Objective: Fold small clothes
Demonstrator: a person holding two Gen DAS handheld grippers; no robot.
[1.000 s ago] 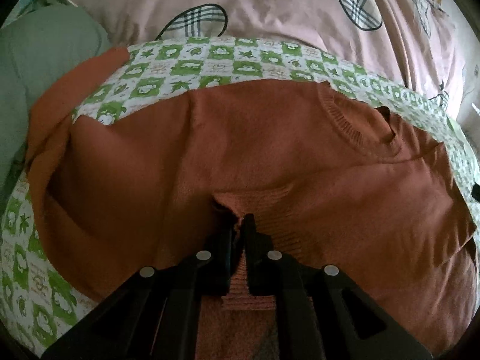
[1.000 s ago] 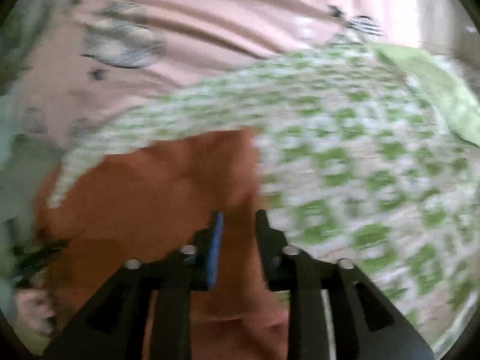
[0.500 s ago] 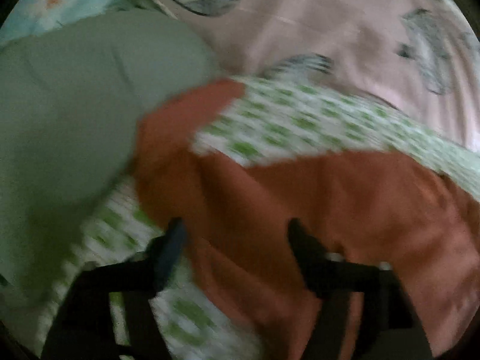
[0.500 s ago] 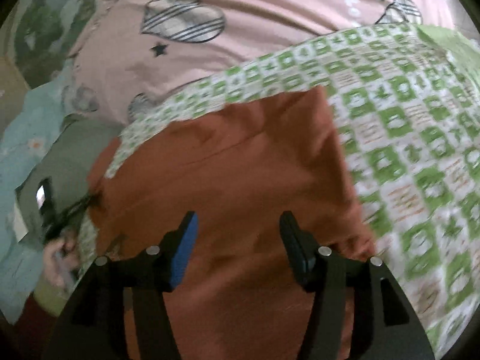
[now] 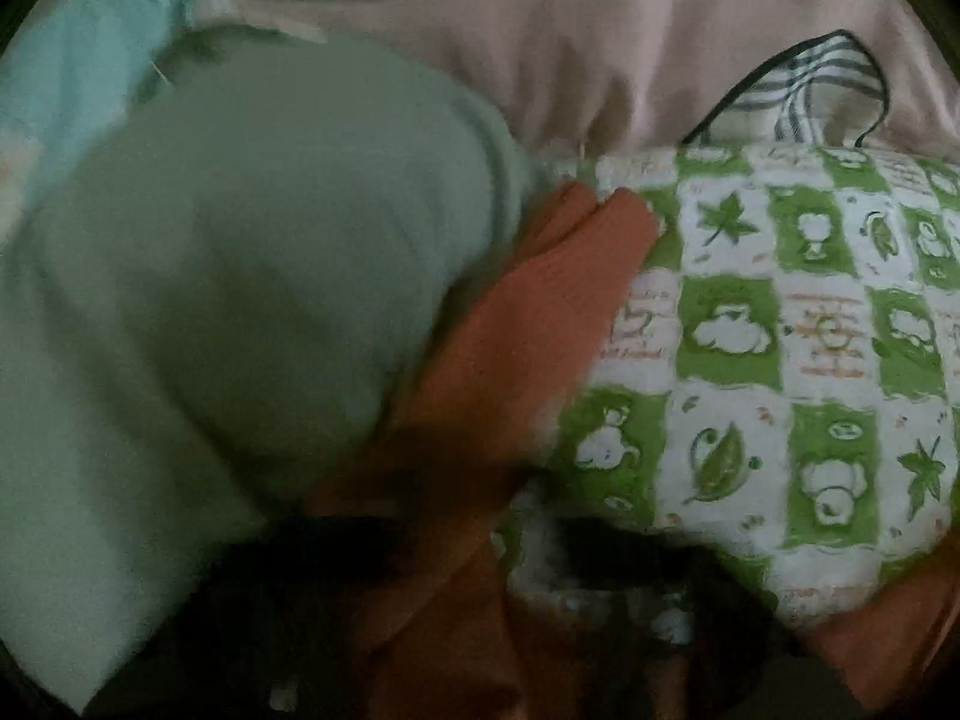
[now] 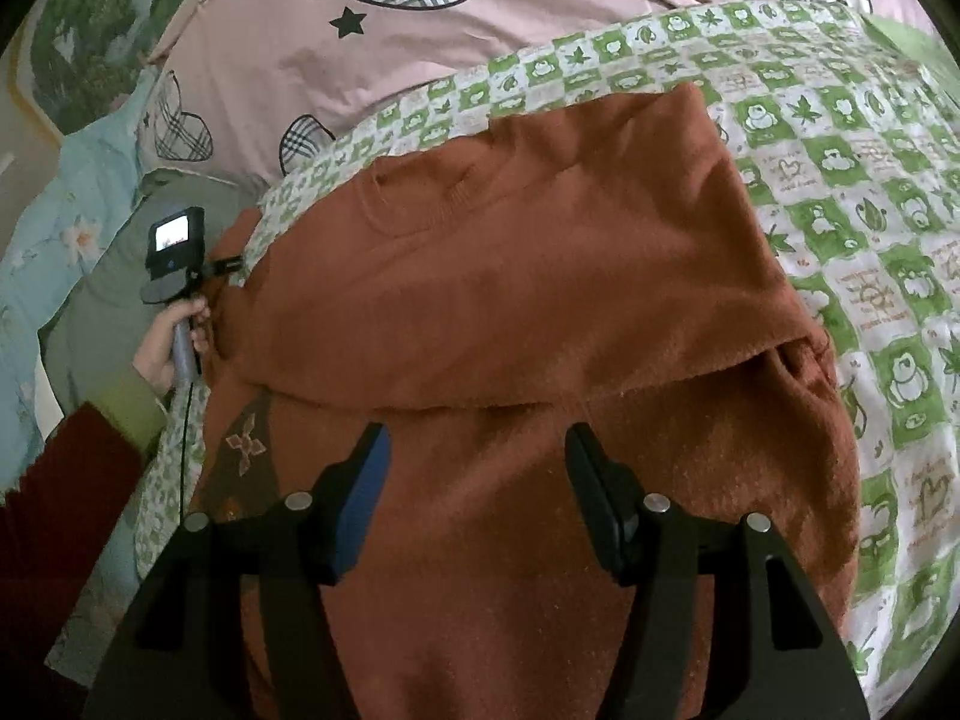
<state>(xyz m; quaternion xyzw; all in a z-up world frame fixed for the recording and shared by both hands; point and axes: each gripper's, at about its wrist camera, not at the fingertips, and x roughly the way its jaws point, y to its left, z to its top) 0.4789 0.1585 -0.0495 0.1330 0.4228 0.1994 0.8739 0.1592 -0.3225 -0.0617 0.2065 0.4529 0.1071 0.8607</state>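
A rust-orange knit sweater (image 6: 540, 300) lies on the green-and-white checked quilt (image 6: 840, 180), its lower part folded up over the chest. My right gripper (image 6: 477, 468) is open and empty, hovering over the folded hem. In the right wrist view my left gripper (image 6: 225, 267) is at the sweater's left sleeve, held by a hand. In the left wrist view the orange sleeve (image 5: 528, 312) runs between a grey-green garment (image 5: 240, 300) and the quilt (image 5: 780, 360). The left gripper's fingers are dark and blurred at the bottom; I cannot tell how the jaws stand.
A pink bedcover with plaid hearts (image 6: 420, 12) lies behind the quilt. A pale blue floral cloth (image 6: 54, 252) lies at the left. The grey-green garment (image 6: 96, 312) sits at the quilt's left edge.
My left gripper let go of the hem, opened and swung left to the sleeve. My right gripper opened wide and drew back over the folded sweater.
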